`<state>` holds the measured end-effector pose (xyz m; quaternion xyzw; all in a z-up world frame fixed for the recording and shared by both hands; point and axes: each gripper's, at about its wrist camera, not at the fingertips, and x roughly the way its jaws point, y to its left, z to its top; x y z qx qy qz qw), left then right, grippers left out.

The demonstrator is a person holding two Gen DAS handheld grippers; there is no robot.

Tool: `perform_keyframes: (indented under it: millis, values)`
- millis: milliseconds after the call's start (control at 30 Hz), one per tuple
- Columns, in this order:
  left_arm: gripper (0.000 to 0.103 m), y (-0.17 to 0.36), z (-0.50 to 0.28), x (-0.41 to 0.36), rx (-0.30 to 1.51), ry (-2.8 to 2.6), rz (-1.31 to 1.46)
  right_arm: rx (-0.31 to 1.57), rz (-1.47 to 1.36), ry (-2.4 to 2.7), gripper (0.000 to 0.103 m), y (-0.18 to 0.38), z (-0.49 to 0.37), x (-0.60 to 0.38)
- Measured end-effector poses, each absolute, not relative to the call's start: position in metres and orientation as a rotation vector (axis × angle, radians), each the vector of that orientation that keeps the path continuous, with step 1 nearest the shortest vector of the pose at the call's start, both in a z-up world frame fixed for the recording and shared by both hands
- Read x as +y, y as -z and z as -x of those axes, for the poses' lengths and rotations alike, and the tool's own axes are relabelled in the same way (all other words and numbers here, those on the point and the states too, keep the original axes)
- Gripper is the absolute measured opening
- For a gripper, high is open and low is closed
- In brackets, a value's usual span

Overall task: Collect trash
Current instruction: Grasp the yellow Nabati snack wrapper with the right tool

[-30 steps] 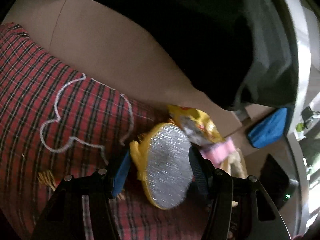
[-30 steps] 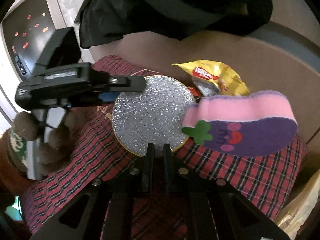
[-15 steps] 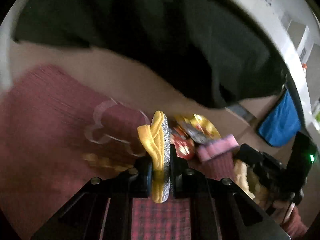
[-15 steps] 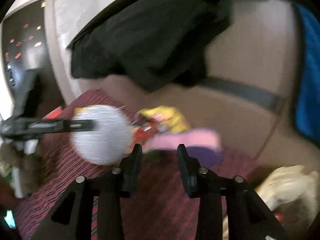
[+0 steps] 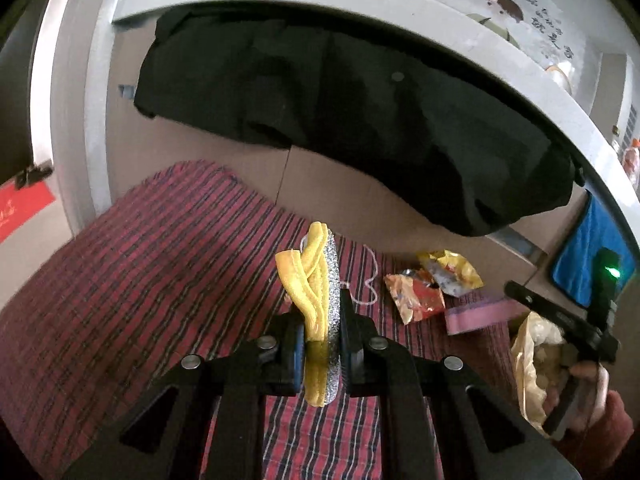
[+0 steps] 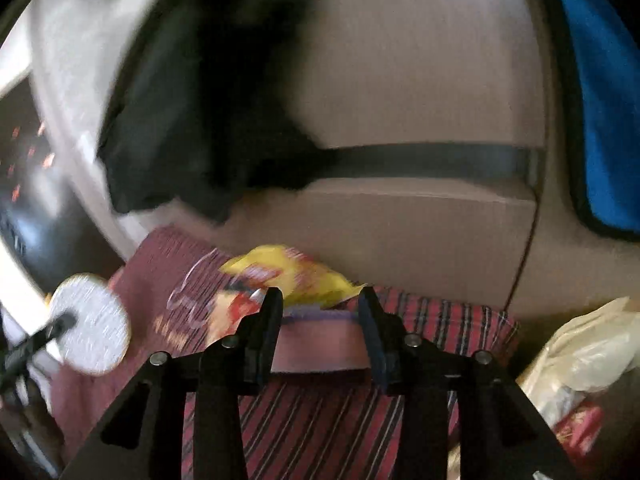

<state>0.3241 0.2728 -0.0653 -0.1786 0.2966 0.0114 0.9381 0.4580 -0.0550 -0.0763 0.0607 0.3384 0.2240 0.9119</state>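
My left gripper [image 5: 320, 320] is shut on a yellow round toy with a silver glitter face [image 5: 320, 276] and holds it edge-on above the red plaid blanket [image 5: 140, 280]. The toy also shows at the left of the right wrist view [image 6: 90, 324]. My right gripper [image 6: 320, 300] is open, its jaws either side of a pink and purple sponge [image 6: 320, 340] that lies on the blanket. A yellow snack wrapper [image 6: 288, 276] and a red-orange wrapper [image 5: 414, 296] lie beside the sponge. The sponge also shows in the left wrist view [image 5: 480, 314].
A black garment [image 5: 360, 120] hangs over the beige sofa back [image 6: 420, 100]. A blue cushion [image 6: 600, 100] stands at the right. A yellowish plastic bag [image 6: 580, 360] with trash in it sits at the blanket's right end.
My left gripper has shut on the glitter toy, lifted it and pulled back. My right gripper has opened and moved to straddle the pink sponge.
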Motion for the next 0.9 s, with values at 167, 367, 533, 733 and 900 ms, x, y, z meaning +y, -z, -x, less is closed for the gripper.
perform_keyframes:
  millis: [167, 367, 533, 733, 900]
  values:
    - [0.014, 0.069, -0.323, 0.27, 0.607, -0.01, 0.393, 0.776, -0.027, -0.656, 0.04, 0.071, -0.418, -0.025]
    - [0.014, 0.07, -0.321, 0.267, 0.602, -0.013, 0.382, 0.659, 0.186, -0.629, 0.039, 0.058, -0.392, 0.002]
    - [0.014, 0.068, -0.321, 0.266, 0.579, -0.017, 0.386, 0.585, 0.326, -0.523, 0.039, 0.06, -0.429, 0.017]
    - [0.014, 0.063, -0.327, 0.258, 0.552, -0.021, 0.344, 0.721, 0.341, -0.46, 0.039, 0.101, -0.496, 0.031]
    - [0.014, 0.059, -0.331, 0.249, 0.536, -0.038, 0.307, 0.786, 0.253, -0.44, 0.028, 0.111, -0.518, 0.019]
